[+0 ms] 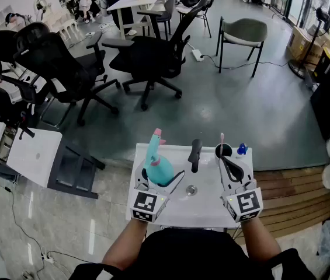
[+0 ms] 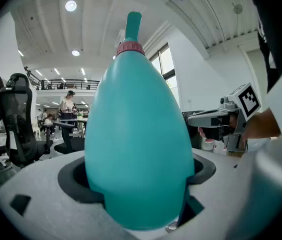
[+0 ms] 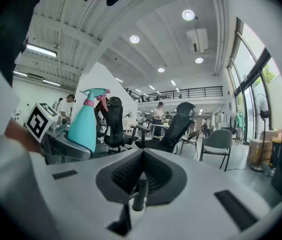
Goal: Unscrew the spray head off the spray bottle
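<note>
The left gripper [image 1: 159,178] clamps the bottle [image 1: 156,168] upright; the right gripper [image 1: 226,160] is clenched and empty. It should open, seize the spray head [image 1: 155,142] squarely, then twist.

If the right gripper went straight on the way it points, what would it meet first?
Probably the dark round object at the table's far edge, just ahead of the right gripper. Its own view shows only distant office chairs, so it may pass over.
</note>
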